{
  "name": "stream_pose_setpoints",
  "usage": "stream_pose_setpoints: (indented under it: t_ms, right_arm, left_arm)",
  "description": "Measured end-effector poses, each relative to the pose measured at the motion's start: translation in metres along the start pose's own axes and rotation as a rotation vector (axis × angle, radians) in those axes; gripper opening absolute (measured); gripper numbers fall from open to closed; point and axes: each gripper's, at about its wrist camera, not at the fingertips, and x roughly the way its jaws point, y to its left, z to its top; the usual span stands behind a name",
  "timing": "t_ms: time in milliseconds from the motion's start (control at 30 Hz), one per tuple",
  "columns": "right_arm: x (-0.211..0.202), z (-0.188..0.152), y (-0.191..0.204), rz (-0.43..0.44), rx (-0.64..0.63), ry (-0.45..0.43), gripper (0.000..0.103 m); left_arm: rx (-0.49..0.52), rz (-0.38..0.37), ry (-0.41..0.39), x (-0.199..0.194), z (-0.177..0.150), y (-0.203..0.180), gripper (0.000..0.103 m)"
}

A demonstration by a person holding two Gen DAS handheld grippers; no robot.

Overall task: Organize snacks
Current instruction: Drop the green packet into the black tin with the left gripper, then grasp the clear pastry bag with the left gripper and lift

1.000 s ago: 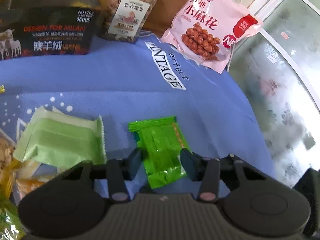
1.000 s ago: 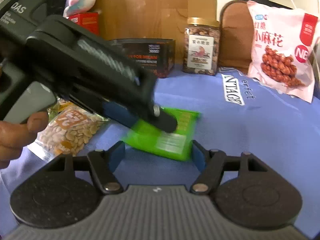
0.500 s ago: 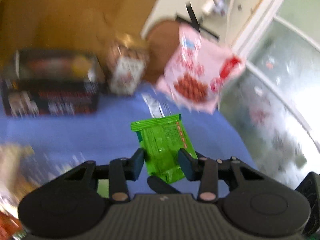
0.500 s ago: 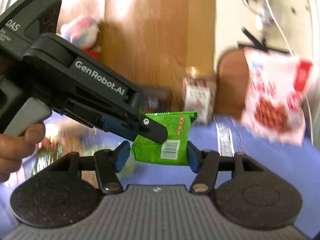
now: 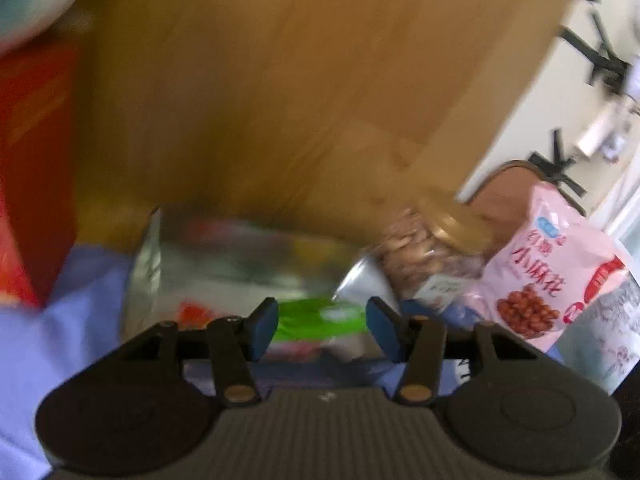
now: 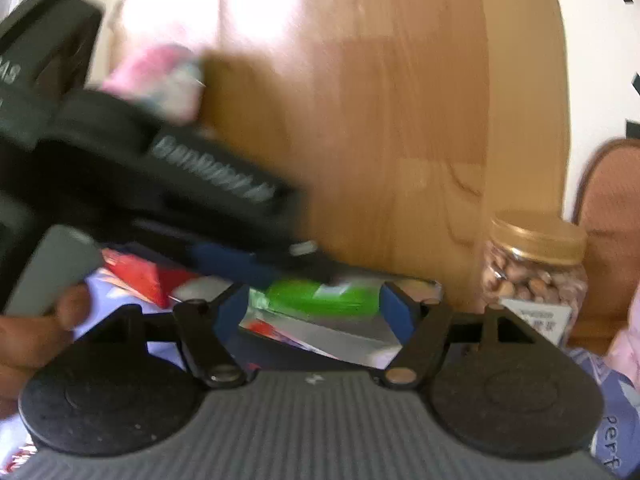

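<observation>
Over silver box (image 5: 208, 264), twelve o'clock: green packet (image 5: 308, 318) is framed by left gripper (image 5: 322, 314) and right gripper (image 6: 314, 300), both jaws just widened. Right jaws are seen clear of it; left hold cannot be told. Packet could be dropped beside box by early release.

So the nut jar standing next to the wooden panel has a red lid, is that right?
Not quite. The lid on the nut jar is gold, not red. The jar does stand next to the wooden panel. The right wrist view shows it clearly.
</observation>
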Motion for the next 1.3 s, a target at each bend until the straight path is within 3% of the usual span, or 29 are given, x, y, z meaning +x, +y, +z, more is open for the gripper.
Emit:
stream_pose_setpoints:
  t_ms: [167,233,367,467,567,600,667,733,800,833,900,1000,1133,1300]
  right_arm:
    - [-0.037,-0.018,-0.023,0.124,0.183,0.062,0.074]
    - [-0.044,-0.03,-0.022,0.194,0.265,0.126,0.069]
    - [-0.05,-0.048,0.002,0.312,0.404,0.227,0.063]
    - [-0.051,-0.054,0.029,0.351,0.431,0.274,0.062]
    - [-0.056,-0.056,0.056,0.348,0.365,0.275,0.062]
    - [-0.056,-0.057,0.065,0.341,0.337,0.282,0.063]
    - [-0.05,-0.06,0.08,0.329,0.28,0.307,0.064]
    - [-0.043,-0.061,0.095,0.304,0.202,0.32,0.066]
    - [-0.036,-0.066,0.104,0.273,0.141,0.337,0.072]
    - [-0.032,-0.067,0.106,0.269,0.137,0.34,0.071]
    - [-0.028,-0.069,0.105,0.271,0.154,0.344,0.065]
    - [-0.035,-0.065,0.104,0.274,0.17,0.329,0.054]
    - [-0.062,-0.059,0.109,0.253,0.13,0.245,0.053]
    - [-0.102,-0.071,0.11,0.209,0.097,0.188,0.053]
  left_arm:
    - [-0.015,-0.078,-0.018,-0.045,-0.031,0.045,0.048]
    - [-0.04,-0.059,-0.016,-0.061,-0.045,0.065,0.05]
    - [-0.112,-0.042,0.002,-0.09,-0.073,0.108,0.055]
    - [-0.163,-0.079,0.031,-0.103,-0.092,0.127,0.055]
    - [-0.192,-0.126,0.046,-0.104,-0.103,0.133,0.056]
    - [-0.193,-0.136,0.053,-0.101,-0.105,0.134,0.059]
    - [-0.195,-0.137,0.056,-0.094,-0.107,0.133,0.075]
    - [-0.201,-0.135,0.065,-0.085,-0.108,0.134,0.075]
    - [-0.227,-0.143,0.091,-0.071,-0.112,0.135,0.071]
    - [-0.243,-0.154,0.104,-0.067,-0.117,0.137,0.06]
    - [-0.257,-0.152,0.081,-0.066,-0.125,0.135,0.054]
    - [-0.255,-0.148,0.043,-0.077,-0.126,0.125,0.053]
    - [-0.217,-0.18,-0.017,-0.099,-0.13,0.105,0.053]
    - [-0.185,-0.231,-0.021,-0.114,-0.15,0.078,0.053]
